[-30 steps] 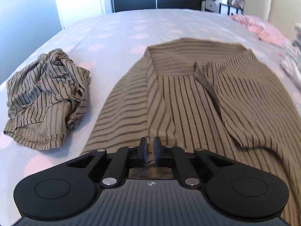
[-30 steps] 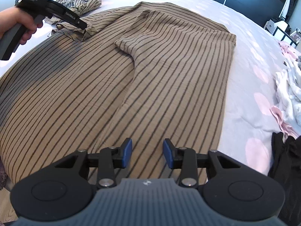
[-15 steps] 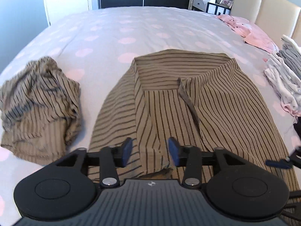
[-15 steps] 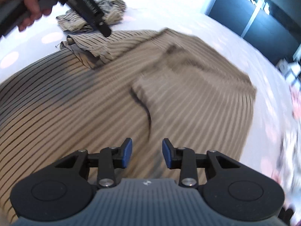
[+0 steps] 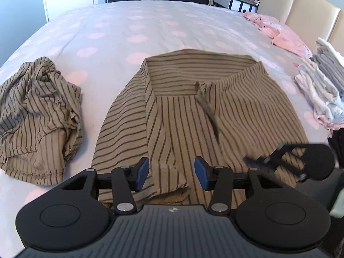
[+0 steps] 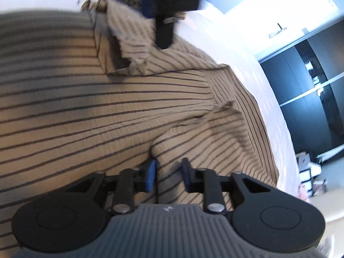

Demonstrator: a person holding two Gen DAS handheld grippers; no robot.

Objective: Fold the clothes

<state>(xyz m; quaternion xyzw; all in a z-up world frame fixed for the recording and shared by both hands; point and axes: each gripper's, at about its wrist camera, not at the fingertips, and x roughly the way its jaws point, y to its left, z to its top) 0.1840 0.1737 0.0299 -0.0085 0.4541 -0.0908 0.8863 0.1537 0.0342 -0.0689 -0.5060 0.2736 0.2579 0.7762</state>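
Lying spread on the bed (image 5: pixel 163 28), the tan striped garment (image 5: pixel 193 111) has thin dark stripes, one side folded inward and a wrinkled near hem. Left tongs (image 5: pixel 171 173) stand wide above that hem; right tongs (image 6: pixel 168 175) gape narrower, pads around a raised fold.

The left gripper (image 5: pixel 171 173) has matte black linkage arms with silver pivot screws, blue pads (image 5: pixel 142 172) on its fingertips, two round black discs at the sides and a ribbed grey housing with a small emblem behind. The right gripper (image 6: pixel 168 175) is built alike, blue pads (image 6: pixel 151 173) included.
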